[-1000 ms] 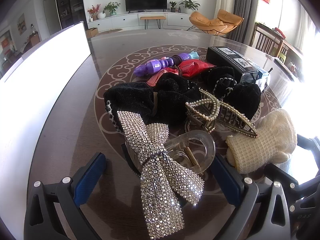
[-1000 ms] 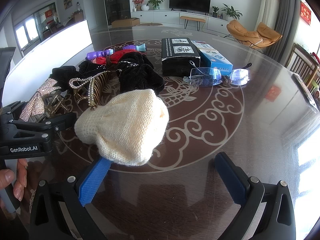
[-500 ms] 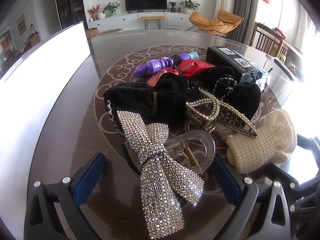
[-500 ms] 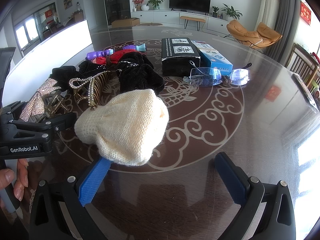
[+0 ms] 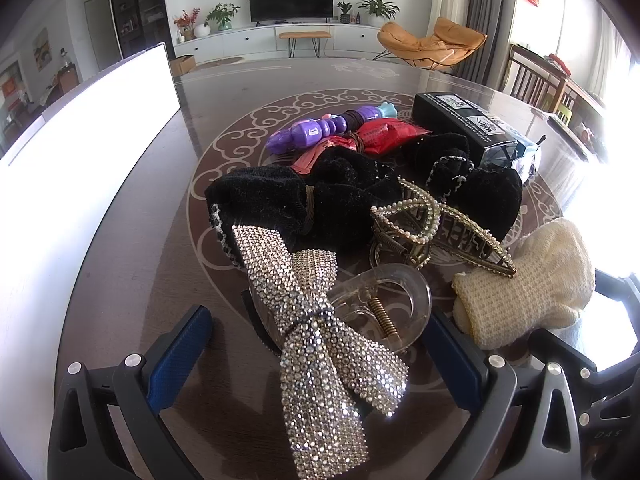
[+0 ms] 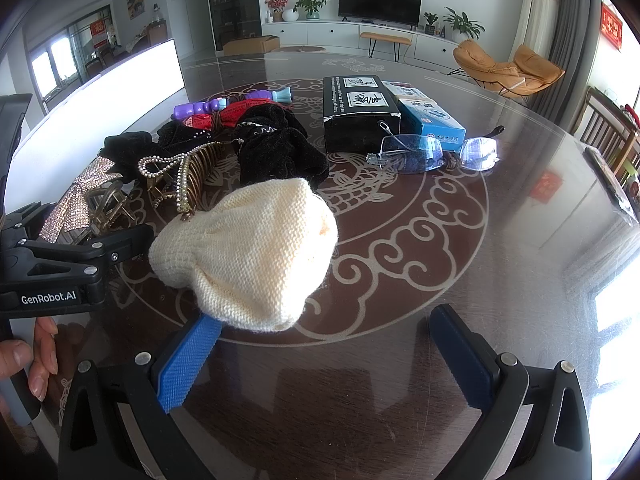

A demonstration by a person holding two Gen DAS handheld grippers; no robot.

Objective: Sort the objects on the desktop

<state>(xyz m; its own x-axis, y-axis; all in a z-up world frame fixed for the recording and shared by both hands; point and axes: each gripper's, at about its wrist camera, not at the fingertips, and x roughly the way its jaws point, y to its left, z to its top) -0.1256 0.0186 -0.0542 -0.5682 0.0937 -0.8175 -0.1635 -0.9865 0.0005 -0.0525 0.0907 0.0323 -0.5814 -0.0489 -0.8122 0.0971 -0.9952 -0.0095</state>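
Two spread grippers, left gripper (image 5: 316,344) straddling a rhinestone bow clip (image 5: 320,344) for pickup, right gripper (image 6: 324,348) empty beside a cream knit pouch (image 6: 248,256).

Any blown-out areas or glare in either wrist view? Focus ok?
Left wrist: white panel and window side at right fully clipped, washing out the cream knit piece; rhinestone bow sharp. Right wrist: table shows window glare at lower right; glasses crisp. Both views have fisheye bending and dark corners.
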